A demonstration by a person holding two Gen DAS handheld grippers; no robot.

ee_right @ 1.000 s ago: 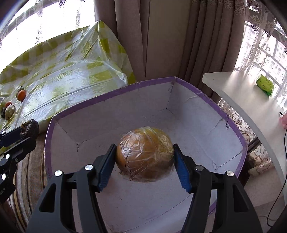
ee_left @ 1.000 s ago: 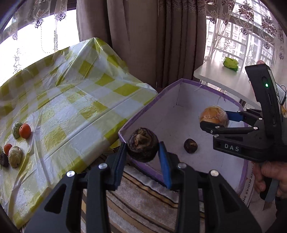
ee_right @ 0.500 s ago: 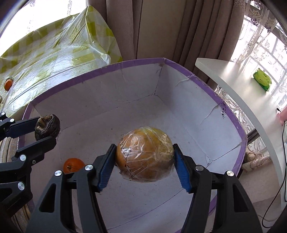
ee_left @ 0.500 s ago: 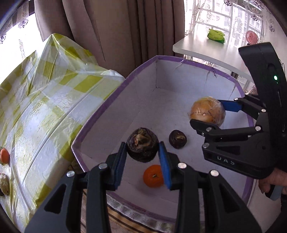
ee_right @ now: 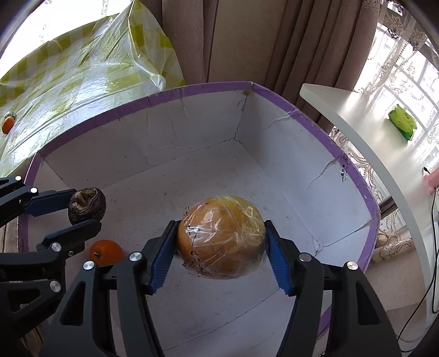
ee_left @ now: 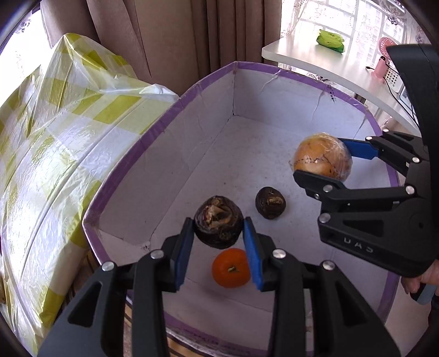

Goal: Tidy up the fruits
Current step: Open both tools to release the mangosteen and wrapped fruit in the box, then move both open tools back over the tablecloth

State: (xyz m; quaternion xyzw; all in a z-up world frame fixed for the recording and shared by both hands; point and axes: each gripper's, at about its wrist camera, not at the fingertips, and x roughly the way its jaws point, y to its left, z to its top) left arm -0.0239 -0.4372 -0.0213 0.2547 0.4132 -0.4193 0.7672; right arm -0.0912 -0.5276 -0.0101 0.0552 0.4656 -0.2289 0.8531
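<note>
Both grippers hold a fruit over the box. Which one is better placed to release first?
Probably the left gripper: its dark fruit looks low over the box floor, near the orange. The right gripper seems to hold the wrapped fruit higher.

Bright daylight from blown-out windows (ee_left: 343,24), sharp focus, strong fisheye bending at edges.

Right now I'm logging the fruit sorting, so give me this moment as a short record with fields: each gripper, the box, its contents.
left gripper: shut on dark wrinkled fruit, above box floor
right gripper: shut on plastic-wrapped yellow fruit, over the box
box: white inside, purple rim
lying in box: orange fruit, small dark fruit
</note>
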